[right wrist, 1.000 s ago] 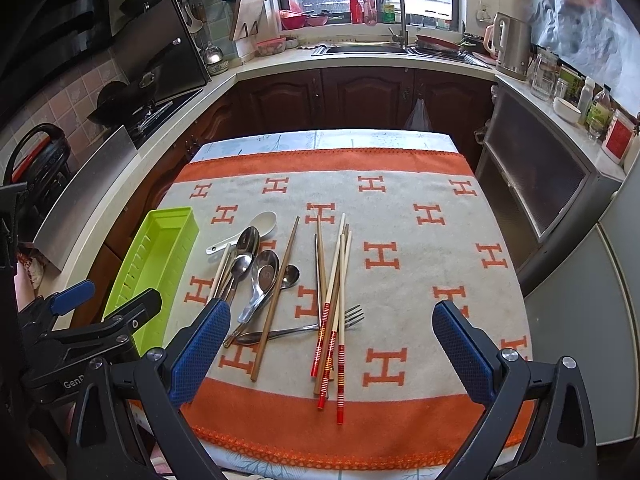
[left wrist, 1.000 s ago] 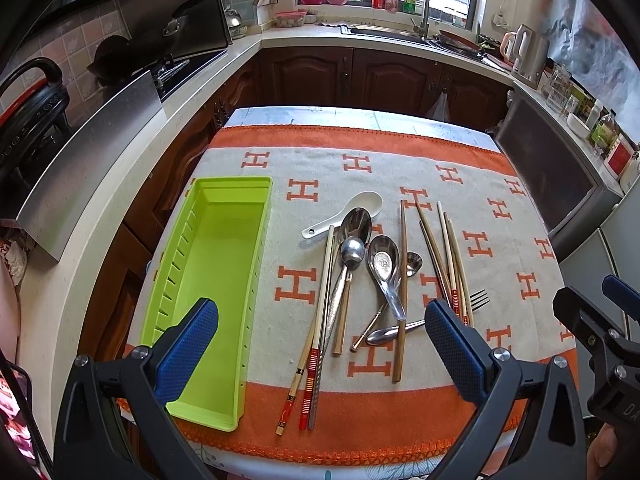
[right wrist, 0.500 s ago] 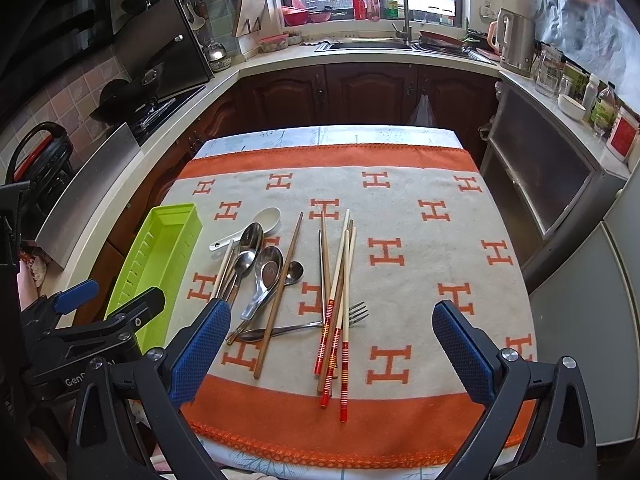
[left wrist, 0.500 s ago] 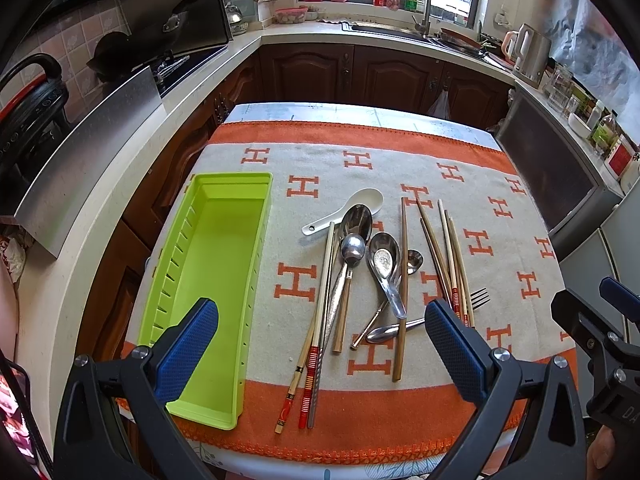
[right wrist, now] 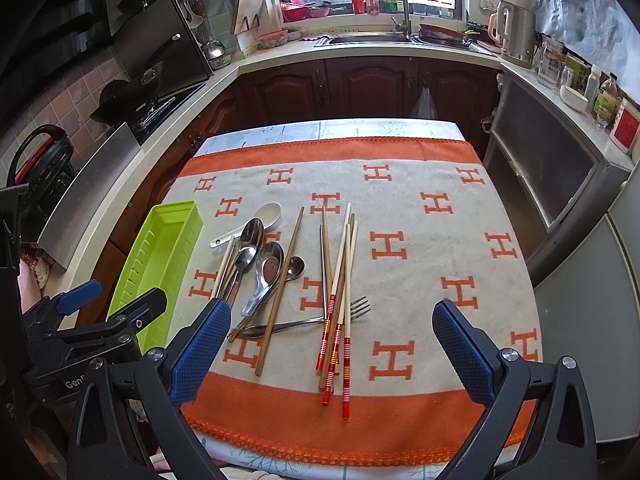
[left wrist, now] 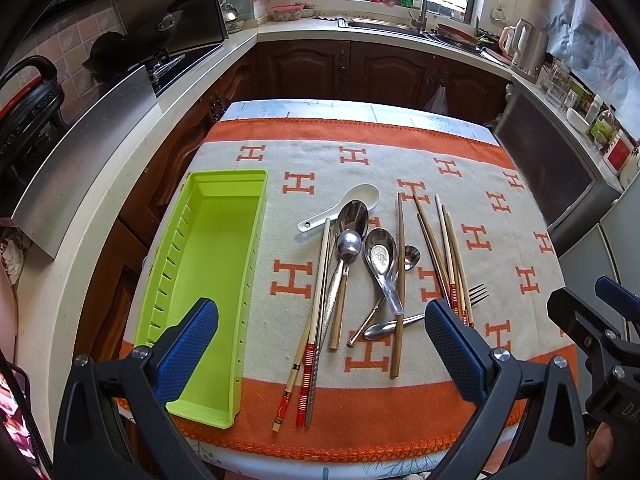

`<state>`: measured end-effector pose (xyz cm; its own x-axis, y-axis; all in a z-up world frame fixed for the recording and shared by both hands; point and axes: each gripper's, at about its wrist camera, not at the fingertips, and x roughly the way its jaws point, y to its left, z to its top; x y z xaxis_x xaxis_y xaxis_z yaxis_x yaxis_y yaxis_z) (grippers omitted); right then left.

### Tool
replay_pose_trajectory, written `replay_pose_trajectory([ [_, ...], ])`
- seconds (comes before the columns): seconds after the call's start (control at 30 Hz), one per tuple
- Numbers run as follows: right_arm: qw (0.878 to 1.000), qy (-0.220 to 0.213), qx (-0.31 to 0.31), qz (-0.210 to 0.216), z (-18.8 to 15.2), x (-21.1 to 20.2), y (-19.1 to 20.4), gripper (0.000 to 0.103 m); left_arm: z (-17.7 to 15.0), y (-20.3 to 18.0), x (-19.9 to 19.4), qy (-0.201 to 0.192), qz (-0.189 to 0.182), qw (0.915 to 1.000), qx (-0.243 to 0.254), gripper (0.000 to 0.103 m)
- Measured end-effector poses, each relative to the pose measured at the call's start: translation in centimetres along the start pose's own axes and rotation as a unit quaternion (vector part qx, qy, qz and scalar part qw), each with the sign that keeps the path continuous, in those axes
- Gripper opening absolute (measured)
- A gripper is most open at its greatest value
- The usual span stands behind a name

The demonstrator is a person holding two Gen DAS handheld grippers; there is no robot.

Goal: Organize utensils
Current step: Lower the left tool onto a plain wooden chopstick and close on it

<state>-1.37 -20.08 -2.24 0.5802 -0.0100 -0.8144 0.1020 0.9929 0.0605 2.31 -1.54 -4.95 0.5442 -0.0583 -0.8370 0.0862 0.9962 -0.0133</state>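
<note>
An empty lime-green utensil tray (left wrist: 208, 256) lies lengthwise on the left of the orange-and-cream cloth; it also shows in the right wrist view (right wrist: 160, 256). Beside it lies a loose pile: a white ceramic spoon (left wrist: 348, 206), several metal spoons (left wrist: 380, 256), a fork (right wrist: 352, 308), a brown wooden chopstick (left wrist: 399, 280) and red-banded chopsticks (right wrist: 338, 320). My left gripper (left wrist: 320, 348) is open and empty above the table's near edge, in front of the pile. My right gripper (right wrist: 332, 344) is open and empty, near the red-banded chopstick ends.
The cloth-covered table (right wrist: 400, 152) stands in a kitchen. A counter with a stove (left wrist: 160, 68) runs along the left, a sink (right wrist: 372, 38) at the back, and an appliance (right wrist: 552, 168) on the right. The right half of the cloth holds nothing.
Both views have shifted slightly, the table sitting a bit lower in the frames. Both grippers stay open. No utensil has moved.
</note>
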Motion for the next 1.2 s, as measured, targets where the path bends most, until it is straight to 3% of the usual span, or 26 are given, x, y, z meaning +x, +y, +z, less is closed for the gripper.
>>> replay_pose_trajectory([
  [0.2, 1.0, 0.01, 0.013, 0.007, 0.1, 0.5, -0.7, 0.102, 0.0, -0.4, 0.4, 0.009, -0.006, 0.9998, 0.013, 0.102],
  [0.43, 0.999, 0.026, 0.027, 0.021, 0.3, 1.3, -1.7, 0.088, -0.1, -1.4, 0.6, 0.009, -0.01, 0.9992, 0.037, 0.102],
  [0.57, 0.998, 0.033, 0.037, 0.037, 0.3, 1.8, -2.5, 0.076, 0.1, -1.8, 1.5, 0.027, -0.021, 0.9985, 0.042, 0.102],
  [0.77, 0.994, 0.048, 0.076, 0.063, 0.5, 3.5, -5.4, 0.074, 0.6, -2.8, 3.8, 0.049, -0.03, 0.9971, 0.049, 0.102],
  [0.97, 0.994, 0.06, 0.083, 0.045, 0.3, 6.2, -7.8, 0.074, 0.6, -5.1, 6.8, 0.071, -0.029, 0.9932, 0.087, 0.101],
  [1.07, 0.992, 0.072, 0.086, 0.059, -0.2, 7.8, -8.7, 0.068, 0.9, -5.5, 8.6, 0.089, -0.055, 0.9913, 0.08, 0.09],
  [1.2, 0.99, 0.082, 0.097, 0.067, -0.8, 9.7, -9.7, 0.062, 0.9, -5.5, 11.1, 0.11, -0.085, 0.9883, 0.062, 0.062],
])
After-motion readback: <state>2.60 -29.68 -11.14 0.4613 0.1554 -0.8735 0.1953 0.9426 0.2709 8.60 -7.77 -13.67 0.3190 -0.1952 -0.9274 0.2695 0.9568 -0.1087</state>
